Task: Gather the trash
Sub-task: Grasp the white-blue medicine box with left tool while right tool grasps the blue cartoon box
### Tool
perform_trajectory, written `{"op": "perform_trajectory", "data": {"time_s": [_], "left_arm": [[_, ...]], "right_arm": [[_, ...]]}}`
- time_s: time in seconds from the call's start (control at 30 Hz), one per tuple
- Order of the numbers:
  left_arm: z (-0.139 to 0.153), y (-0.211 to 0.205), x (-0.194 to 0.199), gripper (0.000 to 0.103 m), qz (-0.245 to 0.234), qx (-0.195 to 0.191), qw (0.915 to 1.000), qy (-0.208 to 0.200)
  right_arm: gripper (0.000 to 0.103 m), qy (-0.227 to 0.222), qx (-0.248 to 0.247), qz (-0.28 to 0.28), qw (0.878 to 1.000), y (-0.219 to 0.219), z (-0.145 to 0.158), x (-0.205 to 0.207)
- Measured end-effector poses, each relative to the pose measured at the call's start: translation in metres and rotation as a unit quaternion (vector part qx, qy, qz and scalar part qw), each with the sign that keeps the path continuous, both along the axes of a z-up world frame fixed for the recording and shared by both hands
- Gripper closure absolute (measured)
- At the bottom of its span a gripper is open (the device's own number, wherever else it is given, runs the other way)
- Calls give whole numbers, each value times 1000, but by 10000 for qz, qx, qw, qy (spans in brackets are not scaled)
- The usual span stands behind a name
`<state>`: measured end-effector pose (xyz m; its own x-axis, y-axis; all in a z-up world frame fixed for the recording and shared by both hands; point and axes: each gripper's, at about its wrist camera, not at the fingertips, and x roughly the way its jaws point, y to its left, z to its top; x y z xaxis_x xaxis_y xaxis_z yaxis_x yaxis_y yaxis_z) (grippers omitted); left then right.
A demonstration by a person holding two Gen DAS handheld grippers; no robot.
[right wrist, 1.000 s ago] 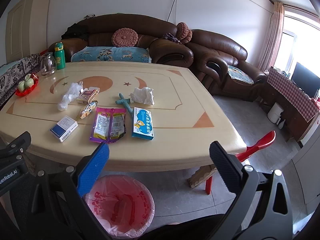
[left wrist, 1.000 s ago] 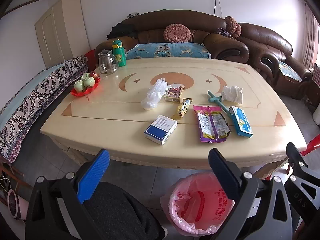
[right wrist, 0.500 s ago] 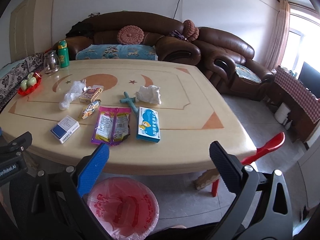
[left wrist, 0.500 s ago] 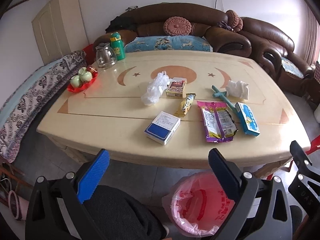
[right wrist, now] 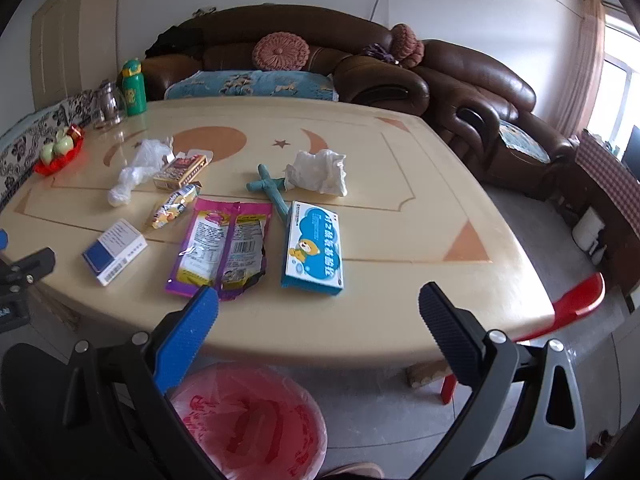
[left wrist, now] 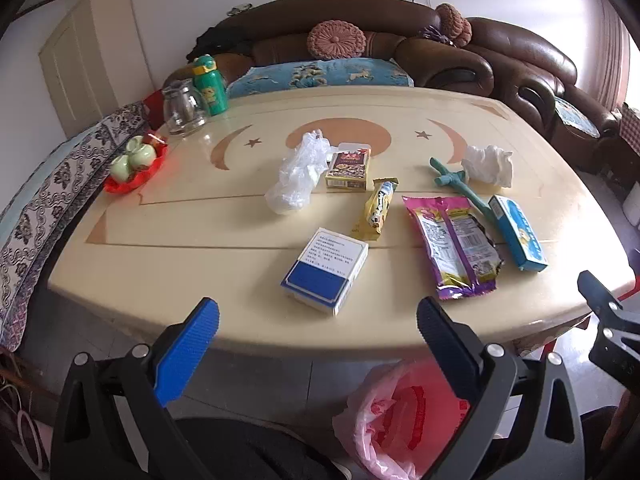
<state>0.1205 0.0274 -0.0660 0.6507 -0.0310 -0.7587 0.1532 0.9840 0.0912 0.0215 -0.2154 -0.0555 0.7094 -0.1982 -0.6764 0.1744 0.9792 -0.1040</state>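
Trash lies on the cream table (left wrist: 160, 248): a blue-white box (left wrist: 325, 271), a purple snack wrapper (left wrist: 456, 246), a teal box (left wrist: 518, 232), a yellow candy wrapper (left wrist: 378, 208), a clear plastic bag (left wrist: 298, 178), a crumpled tissue (left wrist: 488, 164), a small brown box (left wrist: 348, 166) and a teal plastic stick (left wrist: 460, 184). A pink-lined bin (right wrist: 248, 420) stands on the floor under the near edge. My left gripper (left wrist: 318, 330) is open and empty, just before the blue-white box. My right gripper (right wrist: 318, 316) is open and empty, near the teal box (right wrist: 314, 252) and purple wrapper (right wrist: 224, 248).
A red tray with green cups (left wrist: 134, 162), a glass jug (left wrist: 184, 110) and a green bottle (left wrist: 209, 84) stand at the far left of the table. Brown sofas (left wrist: 400, 48) lie behind. A red chair (right wrist: 560, 312) stands at the right.
Both grippers have moved forward and up over the table's near edge, so the trash looks larger and closer. Both stay open and empty.
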Motion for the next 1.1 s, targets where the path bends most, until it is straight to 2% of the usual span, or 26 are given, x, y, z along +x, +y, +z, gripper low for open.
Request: {"op": "perform_trajectory", "data": {"time_s": [0.07,0.17,0.27,0.43,0.5,0.67,0.93,1.1], "left_arm": [[-8,2,17,6,-259,-173,9994,167],[-21,0,38,6,-550,-203,9978,322],[-37,-3,58,6,-711,144,9969,299],[-65,-10,82,6,-1027,413,9929,432],[-72,-12,90,6,-1076,479,9919,473],[-86,-16,106,6,-1182,566,9895,615],[-108,-11,122,6,-1307,679,9851,889],[-110,-5,127,6,-1330,422,9854,976]], "right_arm": [[5,64,55,61,9999,-3,-7,14],[5,159,294,175,9993,-10,-19,36],[5,212,303,245,9990,-16,-31,54],[5,380,449,376,9976,-30,-50,84],[5,491,631,438,9958,-37,-58,95],[5,646,706,512,9941,-43,-75,116],[5,884,943,605,9898,-50,-96,132],[5,946,973,629,9888,-53,-100,138]]}}
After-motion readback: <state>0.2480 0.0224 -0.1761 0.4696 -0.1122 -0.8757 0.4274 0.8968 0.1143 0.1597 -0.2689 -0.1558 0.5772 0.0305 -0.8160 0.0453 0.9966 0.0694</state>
